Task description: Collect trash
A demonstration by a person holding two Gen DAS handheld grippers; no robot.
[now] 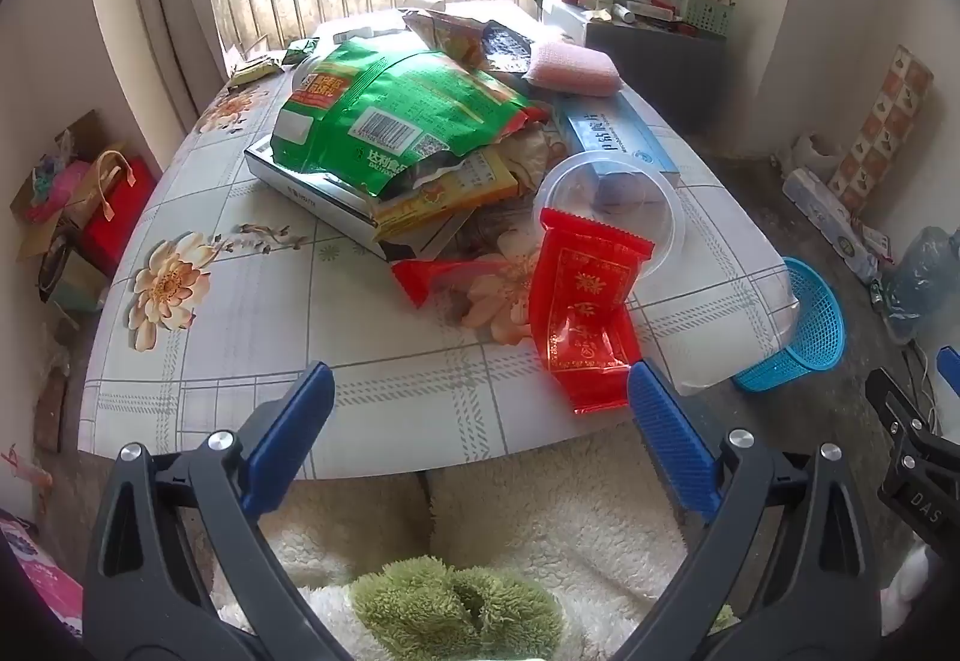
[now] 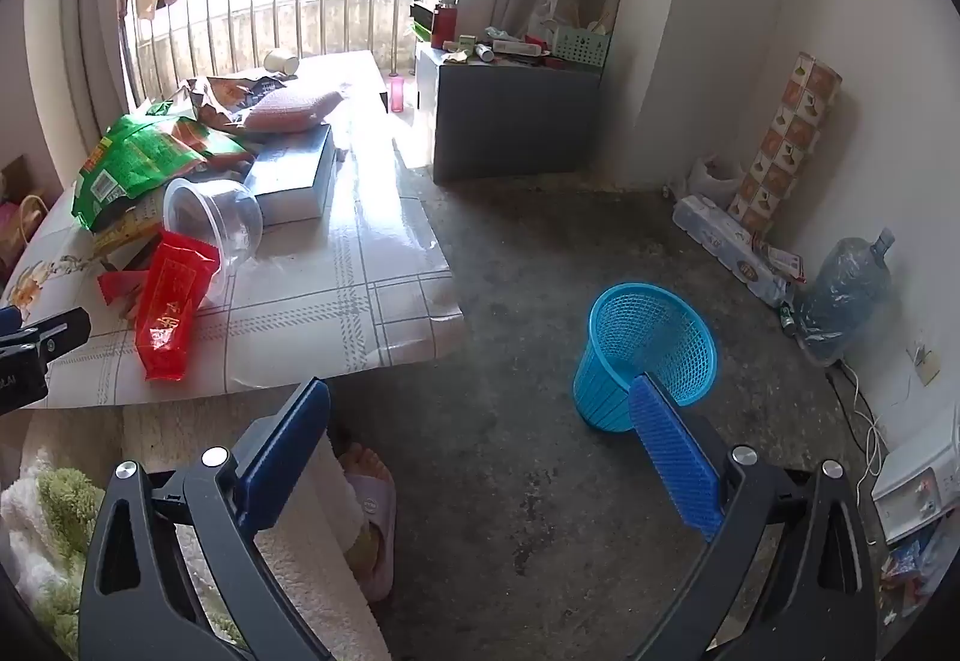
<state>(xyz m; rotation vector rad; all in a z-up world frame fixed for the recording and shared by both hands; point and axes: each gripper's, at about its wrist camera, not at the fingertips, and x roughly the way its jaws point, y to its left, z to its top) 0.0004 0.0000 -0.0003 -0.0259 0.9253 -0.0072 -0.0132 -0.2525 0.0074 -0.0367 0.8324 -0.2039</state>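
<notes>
Right now both grippers are wide apart and hold nothing. The left gripper hangs over the near edge of the table, and the right gripper hangs over the floor beside it. Trash lies in a pile on the table. Nearest, at about one o'clock from the left gripper, is a red wrapper. It looks thin, light, shiny and crinkly, so it could slip or bend. A good place to pinch it is likely the flat sealed end closest to the gripper. Behind it, at twelve o'clock, a clear plastic cup lies on its side, touching the wrapper. It looks light and could squash, so the rim is probably the best spot. Farther back sits a big green bag, soft and floppy. A blue basket stands on the floor at one o'clock from the right gripper, and looks empty.
</notes>
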